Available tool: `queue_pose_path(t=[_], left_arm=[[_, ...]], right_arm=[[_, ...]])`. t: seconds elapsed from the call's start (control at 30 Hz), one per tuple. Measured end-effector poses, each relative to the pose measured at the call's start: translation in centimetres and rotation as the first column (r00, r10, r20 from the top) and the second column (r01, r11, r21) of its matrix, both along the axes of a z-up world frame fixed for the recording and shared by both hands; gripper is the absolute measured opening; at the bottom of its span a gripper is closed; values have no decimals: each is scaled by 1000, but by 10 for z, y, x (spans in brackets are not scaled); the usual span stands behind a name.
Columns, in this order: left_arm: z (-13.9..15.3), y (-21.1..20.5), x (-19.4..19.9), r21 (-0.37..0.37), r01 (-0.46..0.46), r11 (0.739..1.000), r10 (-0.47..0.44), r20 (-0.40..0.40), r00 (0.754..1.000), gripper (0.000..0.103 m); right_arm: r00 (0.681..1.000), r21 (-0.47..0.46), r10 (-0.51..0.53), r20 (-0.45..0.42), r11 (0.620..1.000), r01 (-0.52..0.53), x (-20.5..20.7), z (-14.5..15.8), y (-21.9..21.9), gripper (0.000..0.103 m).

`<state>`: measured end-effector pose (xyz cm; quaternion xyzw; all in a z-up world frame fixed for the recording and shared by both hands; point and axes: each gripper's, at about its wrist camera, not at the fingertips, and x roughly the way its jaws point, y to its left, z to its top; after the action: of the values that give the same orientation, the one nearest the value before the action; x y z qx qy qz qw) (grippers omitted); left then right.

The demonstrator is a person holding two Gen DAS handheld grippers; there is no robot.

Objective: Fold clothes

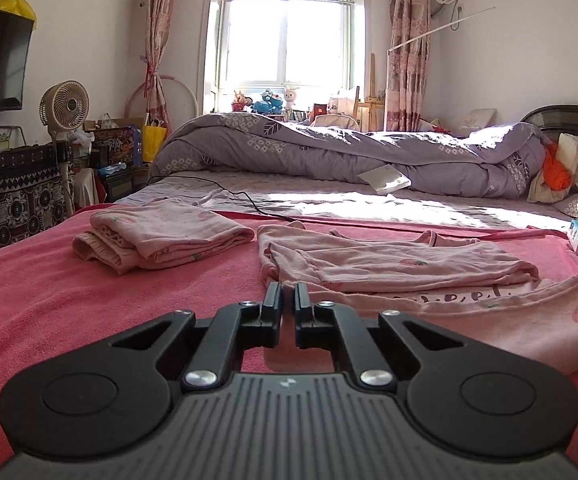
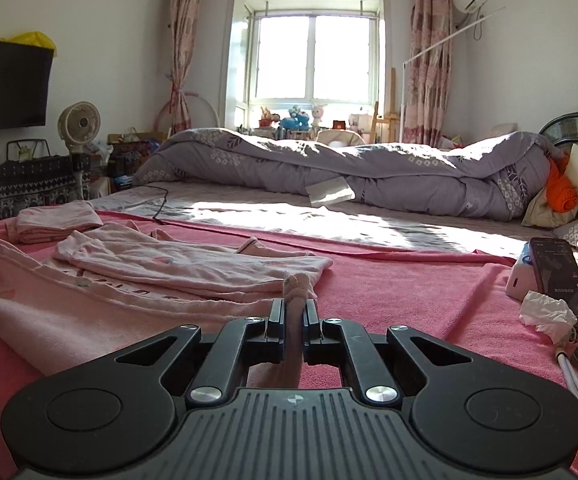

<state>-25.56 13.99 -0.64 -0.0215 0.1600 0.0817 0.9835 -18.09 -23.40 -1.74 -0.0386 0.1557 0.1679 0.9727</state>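
Nearest in the right wrist view, the right gripper point(image 2: 293, 304) is closed, and a bunched fold of the pink shirt point(image 2: 137, 268) is pinched between its fingers point(image 2: 276, 312), the cloth standing up just past the tips. In the left wrist view, the left gripper point(image 1: 287, 292) is seen with its fingers point(image 1: 272, 298) drawn almost together at the near left edge of the same shirt point(image 1: 389, 270); pink cloth shows in the narrow slot, though whether it is truly pinched cannot be told. The shirt is spread flat on a pink blanket point(image 1: 69, 300) covering the near part of the bed, with its sleeves laid across the body. A folded pink garment point(image 1: 161, 236) is set to the left of it, apart from the shirt. To the right, near the blanket's edge, a phone point(image 2: 561, 280) is propped against a small box, and a crumpled tissue point(image 2: 549, 314) lies just in front of it. A black cable point(image 1: 225, 194) is trailed across the sheet beyond. Further back, a purple quilt point(image 1: 349, 148) is heaped along the bed, and a sunlit window point(image 1: 289, 40) is seen behind it.
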Motion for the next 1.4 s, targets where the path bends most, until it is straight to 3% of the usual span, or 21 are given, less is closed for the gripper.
queue_pose_path(t=[0.07, 0.1, 0.17, 0.2, 0.23, 0.37, 0.4, 0.47, 0.5, 0.6, 0.7, 0.87, 0.93, 1.07, 1.23, 1.4], left_arm=[[-1, -2, 3, 4, 43, 999, -42, -25, 999, 6], [-2, -1, 4, -7, 39, 999, -39, -33, 999, 12], [-5, 6, 12, -53, 41, 998, -45, -65, 997, 44], [-6, 10, 15, -76, 42, 996, -48, -81, 996, 65], [-8, 13, 19, -100, 42, 994, -52, -97, 994, 77], [-16, 13, 42, -84, 79, 993, -90, -131, 987, 75], [-18, 12, 46, -69, 78, 995, -86, -134, 987, 67], [-22, 8, 53, -26, 53, 998, -57, -150, 987, 14], [-23, 7, 54, -23, 56, 998, -59, -153, 986, 4], [-23, -4, 43, 26, 71, 997, -67, -125, 990, 3], [-10, -14, 26, 126, 47, 991, -40, -57, 998, 3], [20, -13, 18, 121, -12, 993, 2, 83, 997, 3], [29, -12, 24, 132, -26, 991, 13, 101, 995, 3], [42, -11, 54, 160, -56, 986, 37, 117, 992, 3], [52, 2, 116, 175, -111, 978, 91, 119, 989, 6], [34, 23, 197, 181, -137, 974, 133, 34, 991, 10]], right_arm=[[1000, 2, 6, -5, 1000, -6, -1, 1, -1, 10], [1000, 5, 6, -15, 1000, -6, 1, -1, -2, 10], [999, 17, 5, -40, 1000, -4, 4, -5, -3, 10], [999, 24, 5, -53, 1000, -4, 5, -8, -4, 10], [998, 32, 5, -66, 999, -3, 7, -10, -5, 10], [995, 47, 3, -103, 999, 2, 11, -20, -7, 10], [994, 49, 2, -110, 999, 3, 11, -22, -7, 10], [993, 51, 1, -120, 999, 5, 11, -25, -8, 10], [992, 52, 0, -123, 999, 6, 11, -26, -8, 10], [992, 55, 0, -126, 998, 7, 10, -27, -11, 10], [996, 48, -8, -92, 999, 12, 6, -23, -10, 10], [997, -55, -29, 65, 998, 33, -5, 0, 5, 10], [992, -110, -24, 124, 993, 38, -2, 10, 11, 10], [981, -179, -16, 196, 983, 52, 23, 31, 22, 10], [962, -248, -19, 274, 965, 90, 82, 45, 46, 10], [978, -267, -33, 208, 960, 89, 174, 26, 69, 10]])
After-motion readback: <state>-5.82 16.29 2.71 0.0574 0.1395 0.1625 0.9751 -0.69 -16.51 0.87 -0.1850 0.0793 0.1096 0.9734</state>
